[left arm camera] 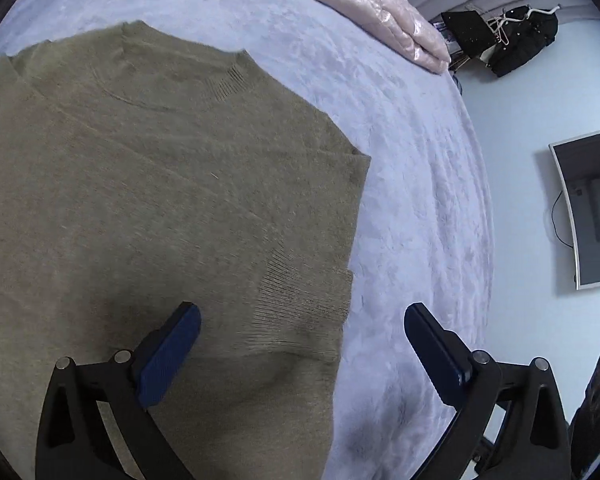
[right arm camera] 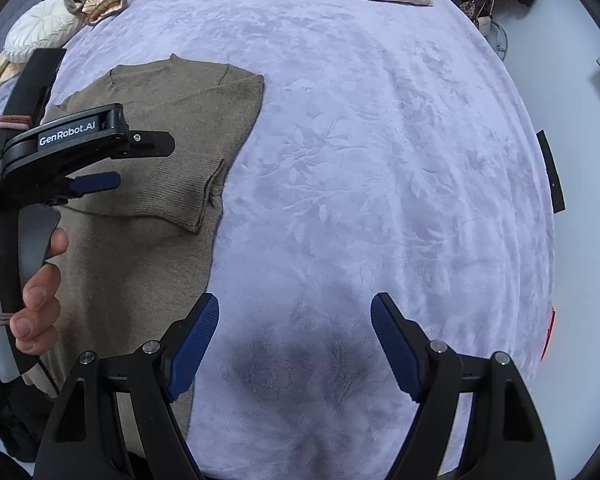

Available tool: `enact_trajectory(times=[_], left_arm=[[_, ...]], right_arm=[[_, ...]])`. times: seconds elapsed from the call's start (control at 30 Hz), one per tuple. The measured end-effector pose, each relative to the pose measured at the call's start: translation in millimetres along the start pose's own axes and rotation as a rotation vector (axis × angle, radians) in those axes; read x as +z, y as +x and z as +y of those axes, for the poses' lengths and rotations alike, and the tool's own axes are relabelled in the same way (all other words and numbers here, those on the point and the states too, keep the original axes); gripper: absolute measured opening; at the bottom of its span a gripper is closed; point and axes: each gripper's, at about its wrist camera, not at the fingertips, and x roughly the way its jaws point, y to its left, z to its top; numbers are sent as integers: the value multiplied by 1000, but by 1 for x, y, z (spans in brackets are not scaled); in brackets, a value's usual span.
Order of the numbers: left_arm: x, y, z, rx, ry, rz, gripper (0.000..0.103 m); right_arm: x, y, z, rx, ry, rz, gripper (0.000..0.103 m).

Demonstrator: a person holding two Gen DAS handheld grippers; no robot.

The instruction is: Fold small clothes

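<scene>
**Squaring up the next fold on the sweater**

Nearest to me, my right gripper [right arm camera: 294, 350] hangs over bare bedspread [right arm camera: 380, 160], jaws spread wide with nothing between them. The sweater's edge lies just beside its left finger. My left gripper [left arm camera: 302, 346] is also wide open and empty; one finger sits over the knit, the other over the bedspread, so it straddles the sweater's side edge.

The sweater [left arm camera: 160, 200] lies flat on the bed. A sleeve is folded in across the body, its ribbed cuff [left arm camera: 304, 300] resting near the side edge, just ahead of my left jaws. Further on is the neckline [left arm camera: 172, 96], and beyond that a pink quilt [left arm camera: 360, 0] at the bed's far end.

I judge the next step is a fold of the body, side or hem. To do it well, I should pinch low on the edge and take both layers, or the sleeve will slide out. Each gripper should take a separate point on the same edge, so the fold line runs straight. The knit looks soft and stretchy, so lift and carry it over rather than drag it, then lay it flush with the neckline.
</scene>
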Motion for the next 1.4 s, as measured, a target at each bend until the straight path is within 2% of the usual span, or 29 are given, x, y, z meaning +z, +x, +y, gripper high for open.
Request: enact_trajectory(times=[0.13, 0.3, 0.37, 0.5, 0.57, 0.7, 0.73, 0.77, 0.83, 0.9, 0.97, 1.07, 1.17, 1.27, 1.3, 1.33, 1.4], left_arm=[[14, -50, 53, 108, -35, -120, 102], [39, -89, 154, 259, -191, -185, 102], [43, -101, 188, 287, -253, -199, 102], [50, -119, 235, 288, -338, -227, 102], [59, -121, 243, 316, -338, -226, 102], [90, -111, 256, 529, -312, -195, 102], [97, -110, 260, 540, -322, -201, 102], [105, -107, 266, 549, -340, -202, 102], [120, -96, 278, 586, -363, -163, 102], [136, -71, 282, 600, -332, -89, 102], [147, -52, 284, 634, -299, -49, 102], [152, -59, 285, 630, -304, -72, 102], [140, -89, 281, 560, -311, -145, 102], [118, -103, 274, 450, -280, -153, 102], [112, -101, 271, 435, -259, -143, 102], [108, -98, 269, 442, -240, -128, 102], [99, -78, 269, 556, -199, -66, 102]], right_arm=[[13, -1, 8, 40, 16, -12, 81], [50, 15, 48, 143, -21, -36, 81], [65, 29, 70, 177, -45, -43, 81], [87, 68, 102, 219, -65, -8, 81], [92, 92, 106, 234, -43, 39, 81], [80, 142, 84, 162, 50, 201, 82], [76, 145, 74, 193, 101, 211, 82], [72, 143, 65, 207, 144, 204, 82], [68, 128, 57, 165, 161, 173, 83], [65, 109, 56, 143, 128, 128, 83], [64, 92, 57, 128, 104, 94, 83], [61, 74, 60, 112, 93, 62, 83], [59, 60, 66, 115, 92, 38, 83], [59, 48, 74, 122, 61, 19, 83], [63, 44, 75, 126, 47, 15, 83], [64, 42, 81, 129, 34, 11, 83], [66, 40, 92, 133, 5, 10, 83]])
